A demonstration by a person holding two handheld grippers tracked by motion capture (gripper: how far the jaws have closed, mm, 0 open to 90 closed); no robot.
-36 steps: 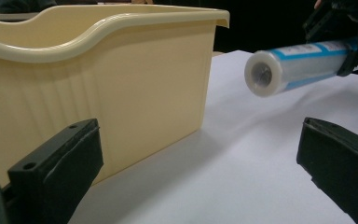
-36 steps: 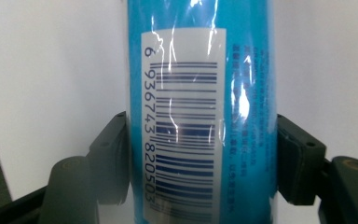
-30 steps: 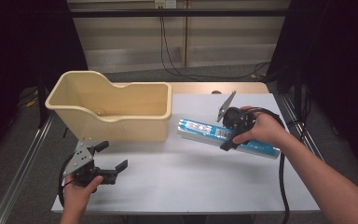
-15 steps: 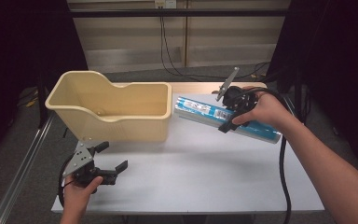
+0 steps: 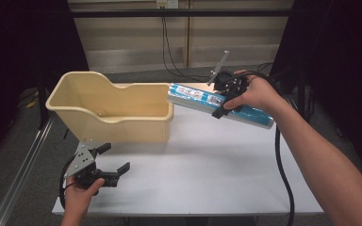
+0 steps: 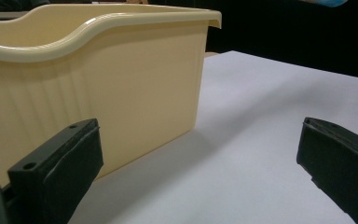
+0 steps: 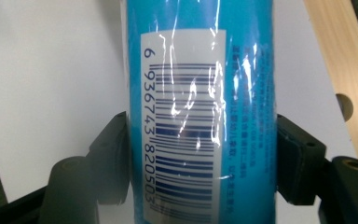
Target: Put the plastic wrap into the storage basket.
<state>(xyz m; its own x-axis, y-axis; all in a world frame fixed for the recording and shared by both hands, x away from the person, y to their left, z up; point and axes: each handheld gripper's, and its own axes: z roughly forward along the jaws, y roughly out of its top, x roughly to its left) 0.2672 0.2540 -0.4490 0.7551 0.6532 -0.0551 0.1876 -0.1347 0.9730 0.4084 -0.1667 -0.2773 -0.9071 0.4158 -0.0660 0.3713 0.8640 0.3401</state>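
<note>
The white worktop (image 5: 207,174) is carrying a cream plastic bin (image 5: 122,115) at its back left, sitting upright with its open top facing up. Above the worktop, just right of the bin, a long blue shrink-wrapped tube (image 5: 217,103) is hanging in the air, tilted, its near end reaching the bin's right rim. The right claw (image 5: 222,100) is pinching this tube around its middle, jaws pressing on both sides beside a barcode label (image 7: 182,140). The left claw (image 5: 111,162) is resting near the worktop's front left corner, jaws spread wide, pinching nothing.
</note>
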